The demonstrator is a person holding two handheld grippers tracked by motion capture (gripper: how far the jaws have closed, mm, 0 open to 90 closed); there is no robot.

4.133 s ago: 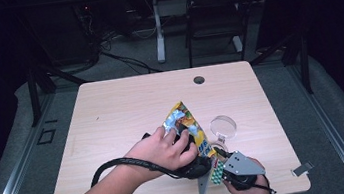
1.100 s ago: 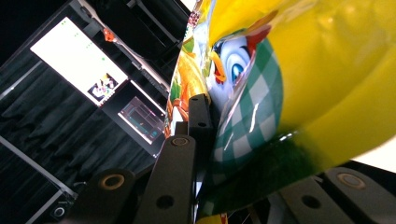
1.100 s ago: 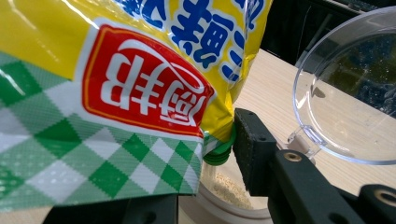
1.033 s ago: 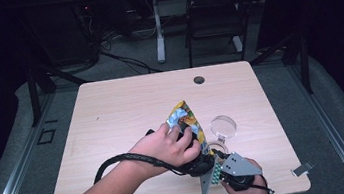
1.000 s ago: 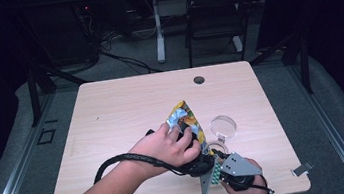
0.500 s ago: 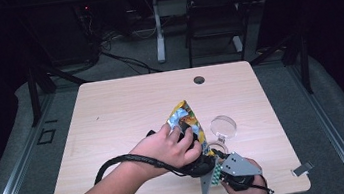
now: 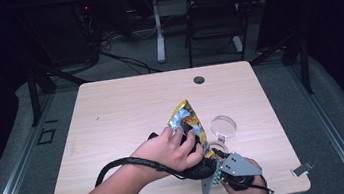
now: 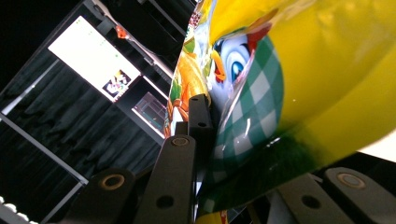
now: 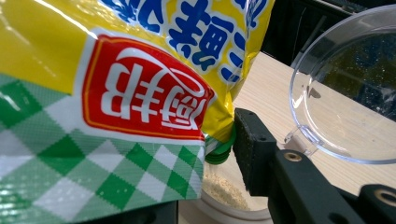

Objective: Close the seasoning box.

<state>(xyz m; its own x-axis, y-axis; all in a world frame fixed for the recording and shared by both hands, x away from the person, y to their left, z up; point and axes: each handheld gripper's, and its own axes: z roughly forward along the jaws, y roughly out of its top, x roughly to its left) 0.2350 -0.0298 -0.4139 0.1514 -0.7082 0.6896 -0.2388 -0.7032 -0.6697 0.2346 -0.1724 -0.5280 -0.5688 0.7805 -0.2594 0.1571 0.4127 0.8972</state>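
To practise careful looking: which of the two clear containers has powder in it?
The low tub under the yellow bag holds beige powder; the clear dish beside it looks empty.

A crinkled yellow printed foil snack bag (image 7: 187,123) stands near the front right of the pale wooden table (image 7: 121,108). Just right of it lies a clear round plastic lid (image 7: 224,126); a small dark round grommet (image 7: 199,80) sits far behind.
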